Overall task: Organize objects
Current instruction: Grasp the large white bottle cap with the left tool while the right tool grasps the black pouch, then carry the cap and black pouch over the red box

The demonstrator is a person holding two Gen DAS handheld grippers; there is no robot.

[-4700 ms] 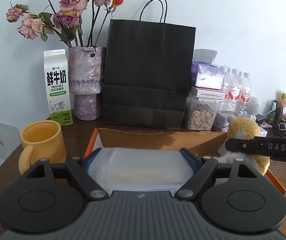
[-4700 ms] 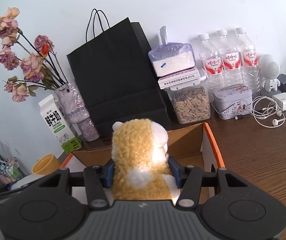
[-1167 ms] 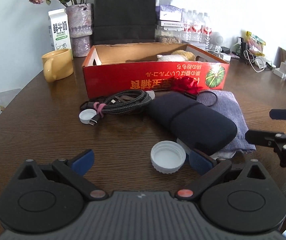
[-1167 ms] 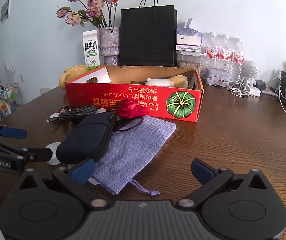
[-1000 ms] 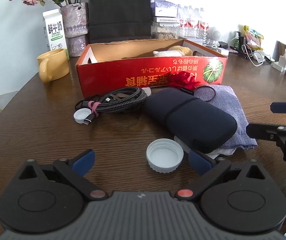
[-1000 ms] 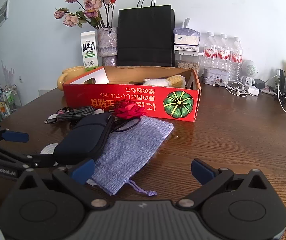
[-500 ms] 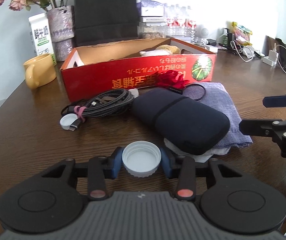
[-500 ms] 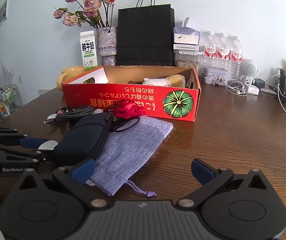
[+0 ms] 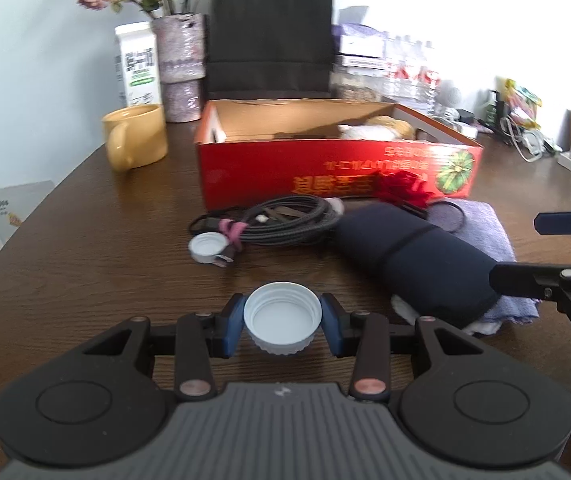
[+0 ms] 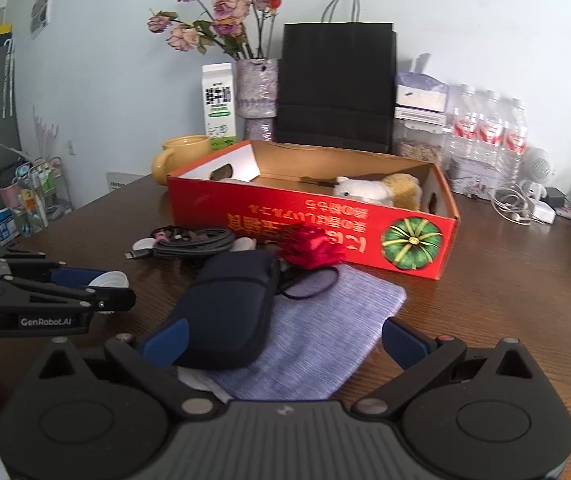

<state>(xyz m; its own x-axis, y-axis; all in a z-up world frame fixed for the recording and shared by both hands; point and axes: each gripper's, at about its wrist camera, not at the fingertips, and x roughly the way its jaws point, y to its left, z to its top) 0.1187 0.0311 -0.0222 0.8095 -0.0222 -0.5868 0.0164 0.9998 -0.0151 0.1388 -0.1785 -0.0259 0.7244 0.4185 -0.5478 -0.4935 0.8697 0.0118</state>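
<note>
My left gripper point(image 9: 282, 323) is shut on a white plastic lid point(image 9: 282, 316) and holds it a little above the table; it also shows in the right wrist view point(image 10: 109, 281). My right gripper point(image 10: 283, 340) is open and empty, over a dark blue pouch point(image 10: 229, 306) and a purple cloth bag point(image 10: 325, 320). A red cardboard box point(image 9: 337, 172) stands behind them with a plush toy point(image 10: 381, 192) inside. A coiled black cable point(image 9: 285, 220), a second white lid point(image 9: 207, 247) and a red fabric rose point(image 10: 311, 247) lie in front of the box.
A yellow mug point(image 9: 135, 142), a milk carton point(image 9: 137, 66), a vase of dried roses point(image 10: 255, 88) and a black paper bag point(image 10: 337, 84) stand behind the box. Water bottles point(image 10: 485, 132), a tin and cables crowd the back right. A card point(image 9: 9, 210) lies at the table's left edge.
My left gripper has closed on the white lid and lifted it, moving toward the box. My right gripper has moved forward over the pouch and cloth bag, still open.
</note>
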